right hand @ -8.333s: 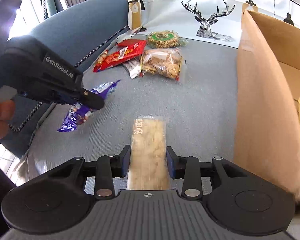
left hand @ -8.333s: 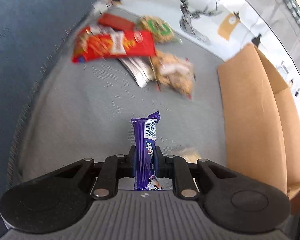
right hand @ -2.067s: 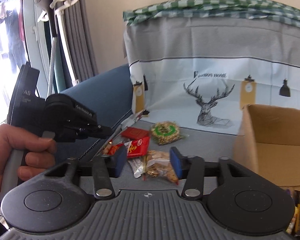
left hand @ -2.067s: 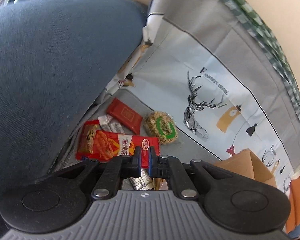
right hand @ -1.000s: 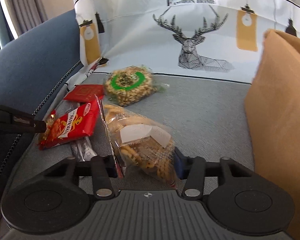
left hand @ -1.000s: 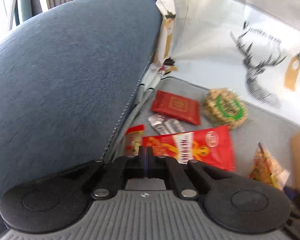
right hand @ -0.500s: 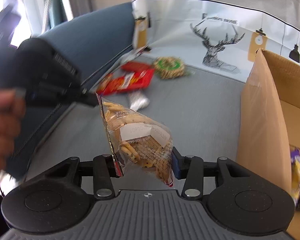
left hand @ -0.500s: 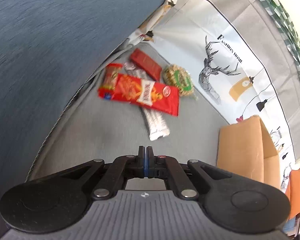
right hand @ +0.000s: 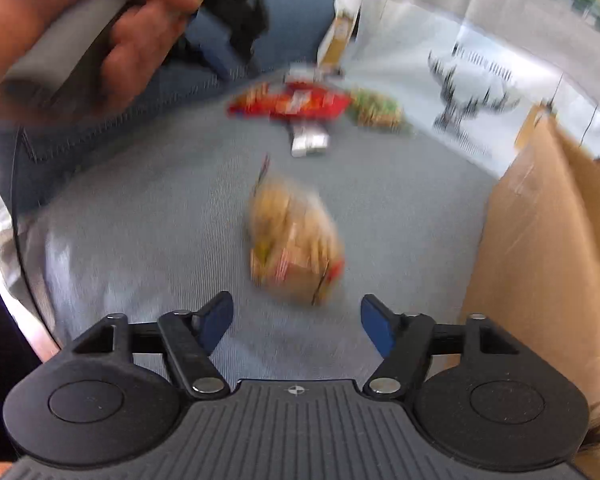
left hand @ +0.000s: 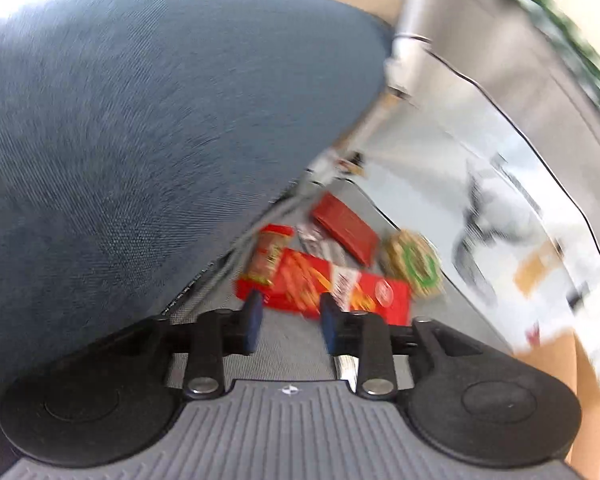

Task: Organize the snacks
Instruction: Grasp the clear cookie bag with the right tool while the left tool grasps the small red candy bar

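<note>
Right gripper (right hand: 296, 320): jaws apart and just opened wider, nothing between the pads; the blurred clear bag of biscuits (right hand: 294, 240) lies free ahead of the fingertips.
Left gripper (left hand: 288, 320): jaws partly apart, just opened from closed, with nothing between them; only the grey seat cushion (left hand: 288, 348) shows in the gap.
Left hand (right hand: 88, 36): seen from the right wrist, wrapped round a grey handle, left of and beyond the biscuit bag.
Biscuit bag: on the cushion, left of the cardboard box (right hand: 540, 240) and apart from its wall.
Red snack packet (left hand: 324, 288): beyond the biscuit bag, well apart from it, close to the blue armrest (left hand: 140, 140).
Round nut cake (left hand: 412, 264): just right of the red packet.
Dark red flat pack (left hand: 344, 228): just behind the red packet.
Silver sachets (right hand: 310, 140): poking out from under the red packet, toward the biscuit bag.
Deer-print cloth (right hand: 472, 80): behind the pile.
</note>
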### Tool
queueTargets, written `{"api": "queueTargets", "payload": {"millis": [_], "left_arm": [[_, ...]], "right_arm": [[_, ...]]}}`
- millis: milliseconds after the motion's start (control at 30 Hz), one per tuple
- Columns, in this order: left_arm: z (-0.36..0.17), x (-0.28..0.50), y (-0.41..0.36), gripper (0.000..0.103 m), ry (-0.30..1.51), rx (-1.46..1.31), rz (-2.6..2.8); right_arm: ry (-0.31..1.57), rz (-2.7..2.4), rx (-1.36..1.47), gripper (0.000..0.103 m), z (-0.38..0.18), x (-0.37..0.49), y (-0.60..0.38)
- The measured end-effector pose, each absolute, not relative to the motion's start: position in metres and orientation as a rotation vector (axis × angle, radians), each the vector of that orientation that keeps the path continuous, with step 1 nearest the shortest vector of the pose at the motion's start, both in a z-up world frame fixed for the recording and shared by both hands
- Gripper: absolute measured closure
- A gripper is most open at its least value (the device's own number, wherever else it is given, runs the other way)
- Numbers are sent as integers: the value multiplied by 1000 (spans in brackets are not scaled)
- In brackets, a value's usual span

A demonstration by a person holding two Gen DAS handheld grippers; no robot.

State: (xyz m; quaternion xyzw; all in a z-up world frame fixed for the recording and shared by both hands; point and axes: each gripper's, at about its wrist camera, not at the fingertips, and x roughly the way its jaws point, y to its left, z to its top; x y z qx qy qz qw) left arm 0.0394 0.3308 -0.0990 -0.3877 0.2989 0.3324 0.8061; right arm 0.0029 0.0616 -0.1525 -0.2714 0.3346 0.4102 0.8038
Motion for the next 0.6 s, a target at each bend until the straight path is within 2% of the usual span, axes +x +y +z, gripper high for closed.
{"api": "queueTargets", "payload": {"millis": [100, 167, 333, 400, 433, 467, 567, 600], "left_arm": [[-110, 50, 338, 63, 610, -909, 791], [-112, 58, 342, 54, 602, -905, 838], [-122, 88, 352, 53, 630, -818, 858], [-127, 94, 355, 60, 678, -785, 865], [-129, 94, 356, 77, 702, -778, 864], [-130, 93, 357, 83, 720, -773, 861], [-128, 84, 359, 84, 714, -798, 809], [-126, 81, 359, 84, 711, -802, 787]], "right_arm": [[655, 916, -568, 22, -149, 1, 66], [635, 913, -573, 22, -149, 2, 68], [622, 920, -540, 20, -149, 11, 70], [626, 920, -537, 20, -151, 17, 72], [634, 917, -534, 20, -153, 20, 74], [643, 914, -531, 20, -155, 23, 76], [670, 911, -518, 23, -159, 28, 80], [679, 914, -511, 27, -161, 29, 81]]}}
